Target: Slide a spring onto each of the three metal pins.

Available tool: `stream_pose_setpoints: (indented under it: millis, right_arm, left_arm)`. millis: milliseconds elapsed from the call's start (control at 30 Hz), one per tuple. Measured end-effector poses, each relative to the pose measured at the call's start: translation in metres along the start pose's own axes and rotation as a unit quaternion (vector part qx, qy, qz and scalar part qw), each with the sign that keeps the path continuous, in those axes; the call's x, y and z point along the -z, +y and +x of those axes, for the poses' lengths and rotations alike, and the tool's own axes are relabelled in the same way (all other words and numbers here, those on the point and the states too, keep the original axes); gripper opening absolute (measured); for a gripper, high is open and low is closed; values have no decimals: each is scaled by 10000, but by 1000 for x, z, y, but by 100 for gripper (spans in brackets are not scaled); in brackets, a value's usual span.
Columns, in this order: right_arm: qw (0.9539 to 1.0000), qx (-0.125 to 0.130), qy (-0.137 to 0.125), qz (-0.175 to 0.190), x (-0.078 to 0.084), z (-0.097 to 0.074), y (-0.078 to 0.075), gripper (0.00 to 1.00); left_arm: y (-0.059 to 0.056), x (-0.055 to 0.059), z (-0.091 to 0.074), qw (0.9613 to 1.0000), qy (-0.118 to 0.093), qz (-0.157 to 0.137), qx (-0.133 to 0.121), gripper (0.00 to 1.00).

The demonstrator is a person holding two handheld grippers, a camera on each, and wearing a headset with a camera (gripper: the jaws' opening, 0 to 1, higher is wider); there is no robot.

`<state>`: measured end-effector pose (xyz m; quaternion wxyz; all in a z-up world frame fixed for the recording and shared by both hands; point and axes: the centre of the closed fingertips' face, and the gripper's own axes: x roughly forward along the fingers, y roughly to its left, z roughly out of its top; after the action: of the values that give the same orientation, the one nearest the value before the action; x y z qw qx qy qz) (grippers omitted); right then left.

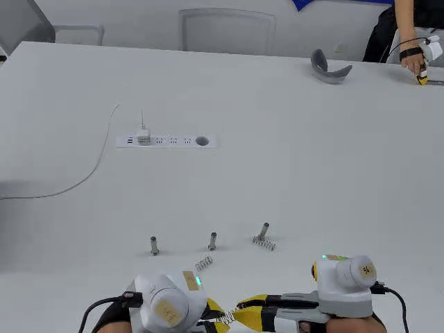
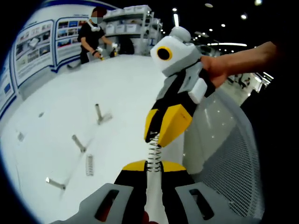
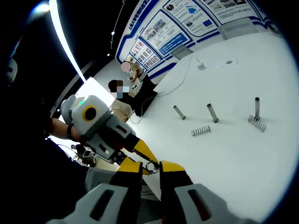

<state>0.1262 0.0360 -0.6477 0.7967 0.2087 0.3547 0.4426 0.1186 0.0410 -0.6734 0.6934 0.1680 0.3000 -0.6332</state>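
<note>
A: Why do the 2 grippers meet at the near edge of the table (image 1: 312, 173), well apart from the 3 pins (image 1: 212, 241)?

B: I judge it is a regrip. The spring (image 2: 153, 151) is small and soft. So 1 gripper steadies it while the other takes a better hold, and then an open end can face a pin.

A: How do the jaws stand?

B: The left gripper (image 2: 153, 167) has its jaws almost closed, and they pinch the lower end of the spring. The right gripper (image 3: 152, 167) points toward it with its jaws narrowed to a small gap. The spring's other end sits in this gap and seems pinched there also.

A: And the rest of the task?

B: All 3 pins stand upright and bare. 1 loose spring (image 1: 204, 263) lies on the table between the pins and the grippers. A second loose spring (image 1: 263, 243) lies at the foot of the right pin (image 1: 263, 231); touching or not, I cannot tell.
</note>
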Motion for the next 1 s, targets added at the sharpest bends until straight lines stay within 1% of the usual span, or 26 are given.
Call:
stream_pose_setpoints:
  millis: [67,167,233,267,400,433,500,567,600,700,733,767,800,833,933,1000]
  right_arm:
    - [10000,-31,44,-65,-3,-1,1,15]
    - [9992,-72,272,-296,-5,-3,2,14]
    - [9984,-114,382,-411,-7,-4,4,14]
    - [9975,-155,460,-508,-8,-5,6,13]
    - [9933,-214,729,-877,-14,-9,9,13]
    - [9908,-211,864,-1022,-14,-10,9,13]
    - [9879,-243,971,-1188,-16,-11,10,13]
    - [9848,-329,1099,-1308,-17,-12,15,13]
    - [9818,-357,1206,-1424,-18,-13,16,13]
    - [9757,-427,1391,-1636,-18,-15,20,13]
    - [9736,-437,1449,-1709,-18,-16,20,13]
    - [9700,-434,1539,-1830,-17,-17,20,13]
    - [9679,-456,1594,-1891,-16,-17,21,13]
    - [9646,-474,1681,-1977,-14,-17,21,13]
    - [9587,-534,1827,-2114,-12,-17,24,13]
    - [9560,-551,1875,-2187,-13,-17,25,13]
  left_arm:
    - [0,-2,0,10000,-50,2,14,10]
    - [0,-8,-1,9998,-173,-17,86,10]
    - [-1,-13,-2,9995,-270,-40,143,10]
    - [0,-17,-3,9992,-348,-37,173,10]
    - [0,-26,-6,9984,-502,0,260,10]
    - [0,-29,-6,9980,-558,9,301,10]
    - [-1,-34,-7,9974,-621,-1,360,10]
    - [-3,-38,-7,9967,-688,36,426,10]
    - [-5,-41,-8,9963,-716,69,461,10]
    - [-8,-46,-8,9953,-805,120,529,10]
    - [-8,-47,-8,9951,-820,134,541,10]
    - [-9,-48,-8,9948,-838,154,558,10]
    - [-10,-49,-8,9946,-849,172,580,10]
    - [-11,-50,-8,9941,-863,225,625,10]
    - [-13,-52,-10,9930,-877,311,731,10]
    - [-13,-53,-11,9927,-858,390,754,10]
